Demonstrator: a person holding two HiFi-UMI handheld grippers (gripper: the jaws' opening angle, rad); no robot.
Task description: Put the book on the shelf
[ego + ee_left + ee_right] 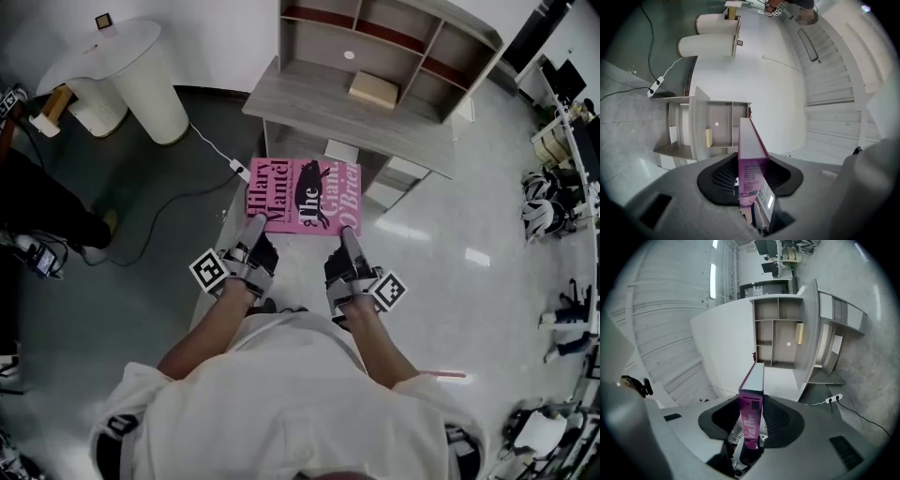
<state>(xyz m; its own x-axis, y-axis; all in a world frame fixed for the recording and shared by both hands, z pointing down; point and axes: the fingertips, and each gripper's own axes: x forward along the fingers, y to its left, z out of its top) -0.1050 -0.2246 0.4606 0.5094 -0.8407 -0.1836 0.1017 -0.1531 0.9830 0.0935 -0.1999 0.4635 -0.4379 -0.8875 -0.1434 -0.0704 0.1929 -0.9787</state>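
You hold the book point(303, 195) flat, pink cover up, in the air above the floor point(441, 234) and just in front of the shelf point(441, 42). The left hand-held gripper point(251, 232) and the right hand-held gripper point(348, 242) are each closed on the near edge of the book, one towards each corner. In both gripper views the book stands between the jaws and reaches forward to the shelf.

To do this step well, I think you should lift both hands together and at the same height, so the book does not twist between the two grips. Keep the pressure steady; the far part of the book hangs free and may sag or pull on the jaws.

Choose a free compartment before you go forward. A beige block point(373, 89) already lies in one compartment, so aim beside it or at another opening. Bring the far edge in first and let go only when the book rests on the board. Mind the cable point(211, 150) on the floor at your left.
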